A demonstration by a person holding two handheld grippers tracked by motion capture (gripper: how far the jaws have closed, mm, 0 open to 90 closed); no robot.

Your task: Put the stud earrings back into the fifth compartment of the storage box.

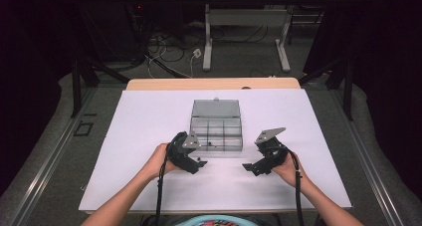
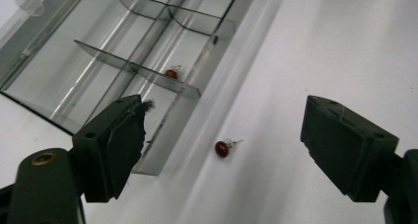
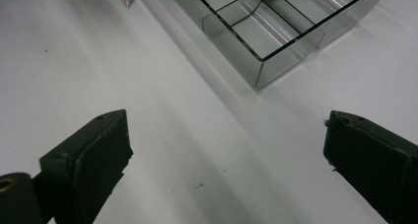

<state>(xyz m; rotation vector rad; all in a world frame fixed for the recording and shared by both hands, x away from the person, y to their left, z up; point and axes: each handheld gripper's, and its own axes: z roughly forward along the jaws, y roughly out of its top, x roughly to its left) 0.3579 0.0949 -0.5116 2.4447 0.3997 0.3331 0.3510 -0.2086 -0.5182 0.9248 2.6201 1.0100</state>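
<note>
Your left gripper (image 2: 224, 150) hovers wide-jawed over the red bulb (image 2: 222, 149) beside the open compartment box (image 2: 162, 155), ready to pinch; your right gripper (image 3: 226, 160), also wide, holds nothing.

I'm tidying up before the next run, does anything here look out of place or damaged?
One small red bulb lies loose on the white table outside the clear divided box, while another red bulb sits inside a compartment. The left gripper has a frayed pad.
</note>
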